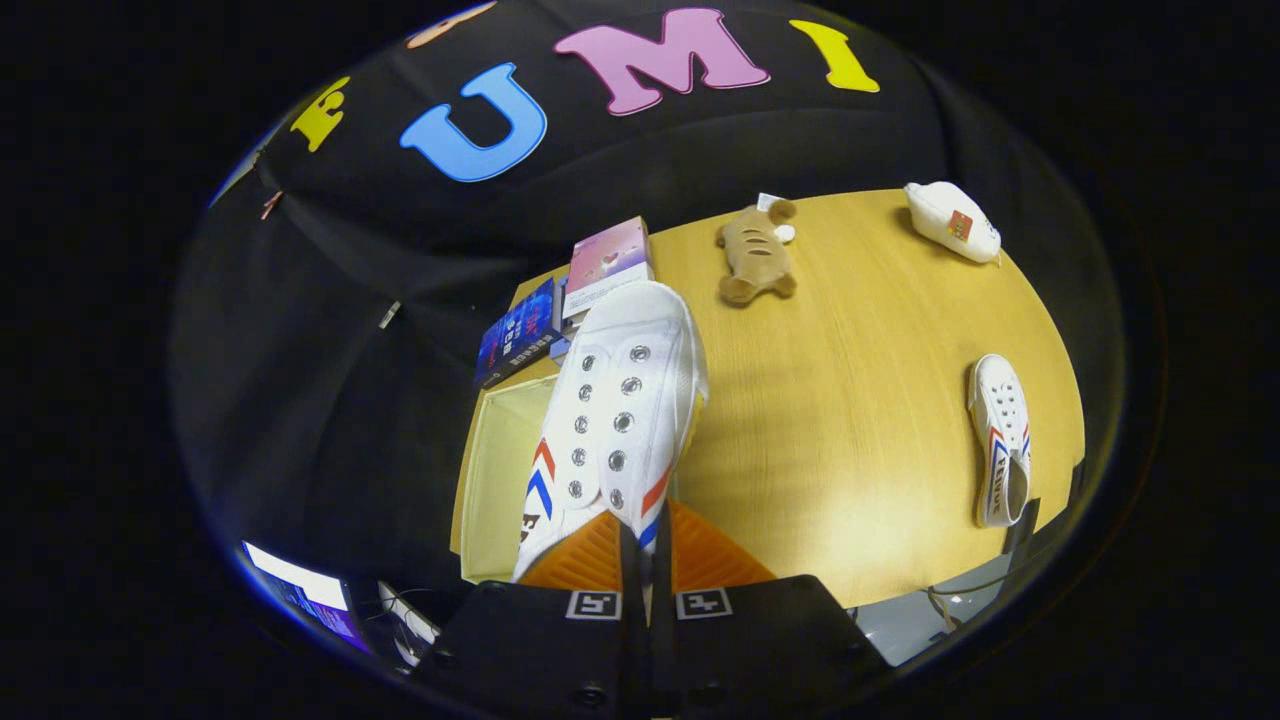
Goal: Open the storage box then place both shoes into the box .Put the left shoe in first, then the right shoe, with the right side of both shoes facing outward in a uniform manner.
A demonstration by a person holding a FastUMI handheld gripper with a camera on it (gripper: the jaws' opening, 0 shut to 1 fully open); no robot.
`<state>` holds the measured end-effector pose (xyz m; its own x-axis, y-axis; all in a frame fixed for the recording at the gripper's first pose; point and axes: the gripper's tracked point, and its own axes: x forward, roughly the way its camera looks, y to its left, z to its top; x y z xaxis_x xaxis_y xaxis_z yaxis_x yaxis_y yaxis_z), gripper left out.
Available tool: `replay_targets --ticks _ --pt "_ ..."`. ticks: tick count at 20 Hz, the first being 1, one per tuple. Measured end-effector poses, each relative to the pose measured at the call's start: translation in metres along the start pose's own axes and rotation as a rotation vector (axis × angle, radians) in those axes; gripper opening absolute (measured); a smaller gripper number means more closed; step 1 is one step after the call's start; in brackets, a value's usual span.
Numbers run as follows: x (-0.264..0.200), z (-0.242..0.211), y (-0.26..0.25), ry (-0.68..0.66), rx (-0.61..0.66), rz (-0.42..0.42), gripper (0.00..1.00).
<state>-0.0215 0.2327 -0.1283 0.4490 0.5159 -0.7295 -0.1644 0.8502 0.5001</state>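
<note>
table: pale wooden tabletop (850,420), grain running across it, bearing all the items below
plush toy: small brown soft animal (756,258), lying flat near the table's far edge, a bit of white showing just beside its head
white pouch: rounded white fabric piece with a small red and yellow patch (952,222), at the far edge of the table, well apart from the brown plush toy
pink box: flat pink and white cardboard carton (608,264), tilted, at the far edge of the table
blue box: dark blue printed carton (520,334), touching the pink box's side, leaning
screen: lit display (300,590), below the table's level
cables: thin light cords (405,615), just beside the screen
</note>
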Motion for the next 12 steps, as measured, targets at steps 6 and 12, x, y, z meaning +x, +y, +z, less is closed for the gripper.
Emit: replay_targets --ticks 6,12 --pt "0.033 -0.025 0.071 0.063 -0.034 0.094 0.05" --pt "0.077 -0.060 0.101 0.145 -0.075 0.098 0.05"
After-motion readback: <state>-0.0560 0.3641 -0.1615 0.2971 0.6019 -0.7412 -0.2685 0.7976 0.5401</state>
